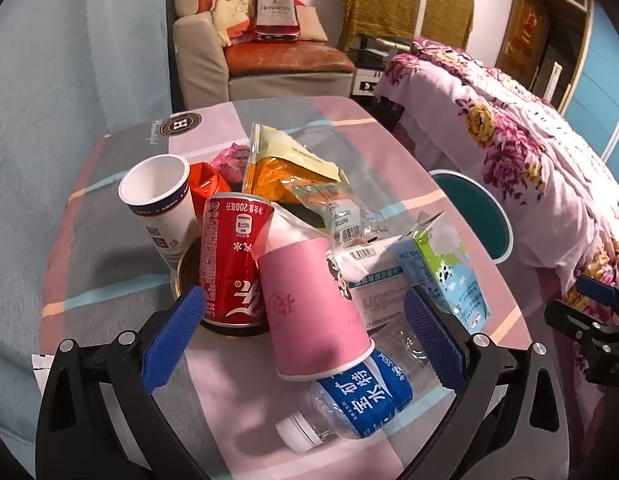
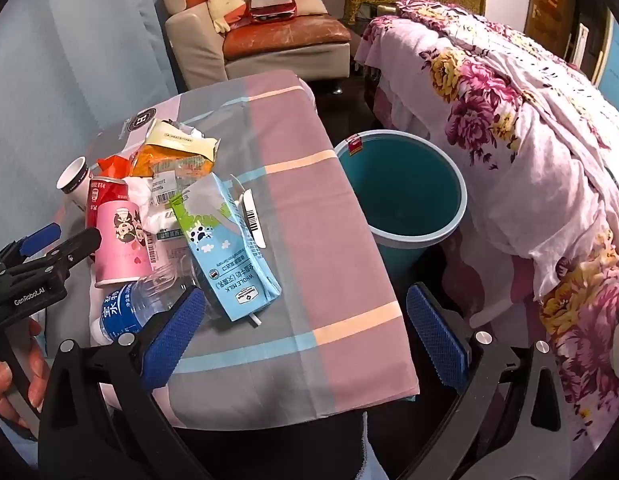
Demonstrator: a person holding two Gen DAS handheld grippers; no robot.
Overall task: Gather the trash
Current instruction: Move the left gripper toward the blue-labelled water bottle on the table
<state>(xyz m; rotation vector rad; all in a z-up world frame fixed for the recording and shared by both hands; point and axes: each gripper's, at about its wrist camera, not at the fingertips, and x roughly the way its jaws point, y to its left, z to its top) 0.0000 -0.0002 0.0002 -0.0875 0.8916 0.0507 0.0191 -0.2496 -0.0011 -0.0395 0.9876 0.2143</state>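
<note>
Trash is heaped on a small table (image 1: 121, 280) with a checked cloth. An upturned pink paper cup (image 1: 313, 304) (image 2: 119, 240) leans against a red soda can (image 1: 229, 264) (image 2: 105, 194). A clear water bottle (image 1: 361, 396) (image 2: 129, 308) with a blue label lies in front. Beside them are a blue milk carton (image 1: 449, 272) (image 2: 225, 252), a white paper cup (image 1: 161, 200) (image 2: 73, 180) and orange snack wrappers (image 1: 293, 172) (image 2: 177, 152). My left gripper (image 1: 305, 340) is open over the pink cup and bottle. My right gripper (image 2: 309, 336) is open above the table's right part, holding nothing.
A teal waste bin (image 2: 401, 188) (image 1: 473, 208) stands on the floor right of the table (image 2: 309, 208). A bed with a flowered cover (image 2: 529, 140) is further right. A sofa (image 1: 269, 60) stands behind. A blue curtain (image 1: 69, 100) hangs at the left.
</note>
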